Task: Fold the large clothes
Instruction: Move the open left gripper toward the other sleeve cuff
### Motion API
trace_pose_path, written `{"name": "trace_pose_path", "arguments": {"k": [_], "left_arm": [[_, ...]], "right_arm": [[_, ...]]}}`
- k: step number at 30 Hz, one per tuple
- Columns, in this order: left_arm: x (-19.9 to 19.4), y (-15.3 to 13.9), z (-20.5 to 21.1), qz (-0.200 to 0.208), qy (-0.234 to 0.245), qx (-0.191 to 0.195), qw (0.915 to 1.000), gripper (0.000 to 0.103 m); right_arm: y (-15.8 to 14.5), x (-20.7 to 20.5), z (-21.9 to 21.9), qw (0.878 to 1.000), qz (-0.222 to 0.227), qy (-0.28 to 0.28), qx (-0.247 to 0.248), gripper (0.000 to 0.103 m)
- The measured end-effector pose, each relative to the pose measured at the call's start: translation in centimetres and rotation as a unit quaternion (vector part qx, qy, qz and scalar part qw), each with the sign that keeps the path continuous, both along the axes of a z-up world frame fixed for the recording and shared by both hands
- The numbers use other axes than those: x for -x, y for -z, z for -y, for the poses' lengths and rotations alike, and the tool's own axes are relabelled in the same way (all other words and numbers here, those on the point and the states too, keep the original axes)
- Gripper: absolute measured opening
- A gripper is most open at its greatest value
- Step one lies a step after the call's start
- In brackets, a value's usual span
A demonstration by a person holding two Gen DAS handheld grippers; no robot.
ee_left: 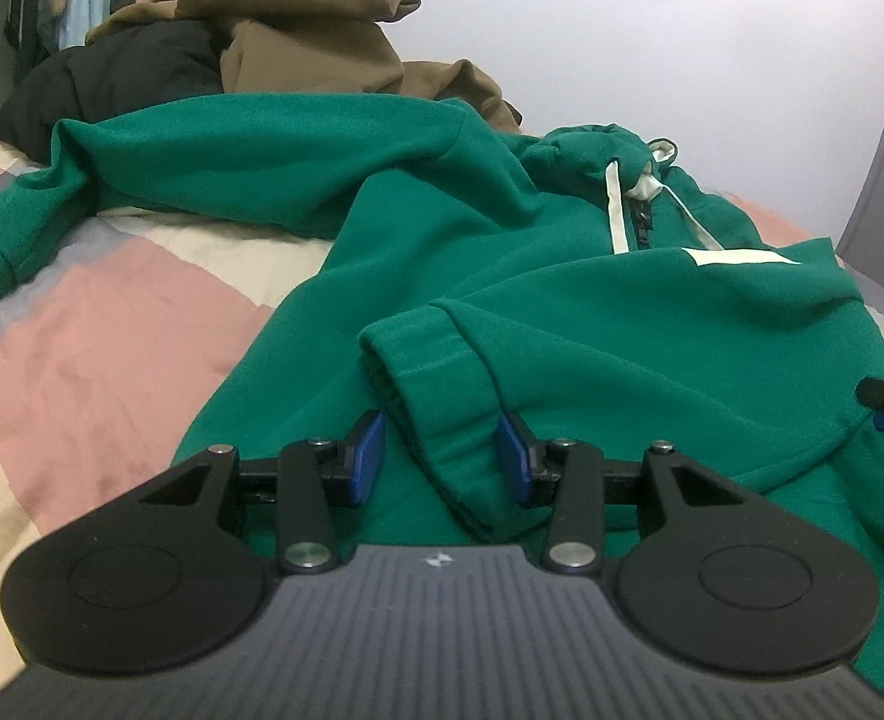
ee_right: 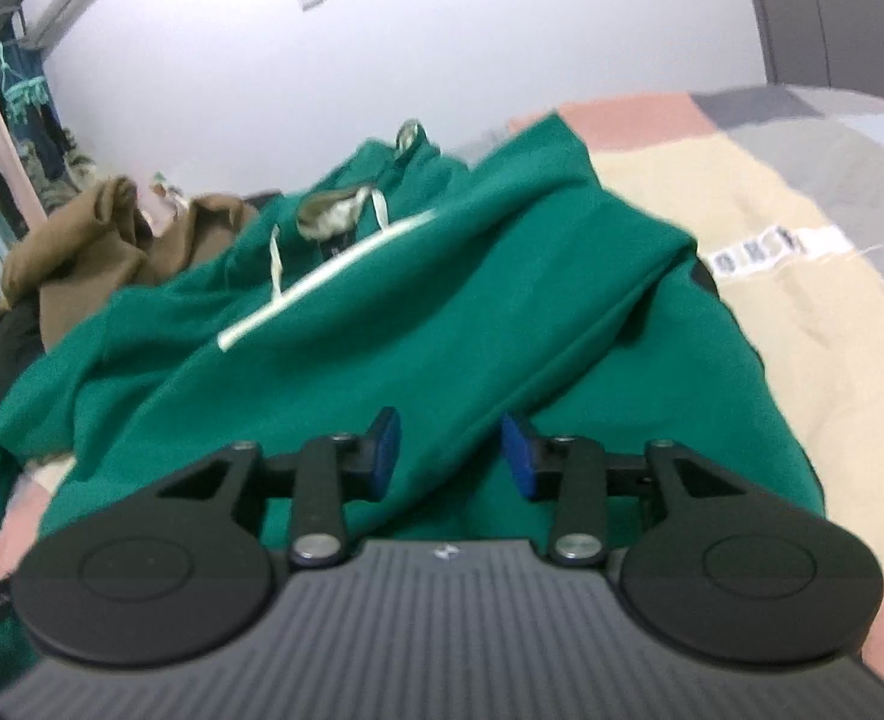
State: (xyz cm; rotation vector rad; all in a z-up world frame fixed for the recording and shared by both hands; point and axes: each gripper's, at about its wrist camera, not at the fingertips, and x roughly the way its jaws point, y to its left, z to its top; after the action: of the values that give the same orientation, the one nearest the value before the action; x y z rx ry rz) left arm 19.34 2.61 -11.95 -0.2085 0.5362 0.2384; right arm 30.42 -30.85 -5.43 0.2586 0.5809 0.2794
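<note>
The green hoodie point(ee_left: 502, 252) lies spread on the bed point(ee_left: 82, 330), and I'll take it as the landmark and go across it from the left. Out to its left one sleeve point(ee_left: 160, 162) is flung wide across the quilt, its cuff hanging toward the bed's edge; that one has not been folded in. Behind the hoodie, toward the wall, sits a heap of brown clothes point(ee_left: 298, 18) over something black point(ee_left: 118, 78) (waiting their turn, I'd guess).

Over the middle of the hoodie the other sleeve has been brought across the body, its ribbed cuff point(ee_left: 436, 378) lying on the front panel. The left gripper point(ee_left: 439, 456) sits at that cuff with its blue pads parted on either side; the cloth lies between them but I see no pinch, so it stands open.

Further right, the right gripper point(ee_right: 451, 450) hovers low over a long fold of the hoodie point(ee_right: 442, 300), its pads also apart and gripping nothing, though that view is blurred. Right of the hoodie the quilt lies bare but for a white printed label point(ee_right: 766, 249).

So my judgement: one sleeve in, one still to come, then the hood point(ee_left: 592, 150) and the body to fold over. The work is early, perhaps a third done on this garment, with the pile behind untouched.
</note>
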Motion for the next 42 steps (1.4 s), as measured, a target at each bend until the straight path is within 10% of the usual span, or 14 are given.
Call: {"name": "trace_pose_path", "arguments": {"k": [28,35,42], "left_arm": [[2.5,-1.6,-4.9,0.070,-0.041,0.075,0.9939,0.071],[1.9,-1.6,-9.7,0.061,-0.148,0.037,0.9864,0.072],[-0.6,-2.0,-14.4,0.030,-0.221,-0.103,0.9694,0.077]], "right_arm": [[4.0,2.7,-8.5,0.991,0.010,-0.121,0.057,0.041],[3.9,2.6,-8.7,0.990,0.009,-0.124,0.062,0.041],[3.9,2.6,-8.6,0.990,0.007,-0.130,0.055,0.046]]}}
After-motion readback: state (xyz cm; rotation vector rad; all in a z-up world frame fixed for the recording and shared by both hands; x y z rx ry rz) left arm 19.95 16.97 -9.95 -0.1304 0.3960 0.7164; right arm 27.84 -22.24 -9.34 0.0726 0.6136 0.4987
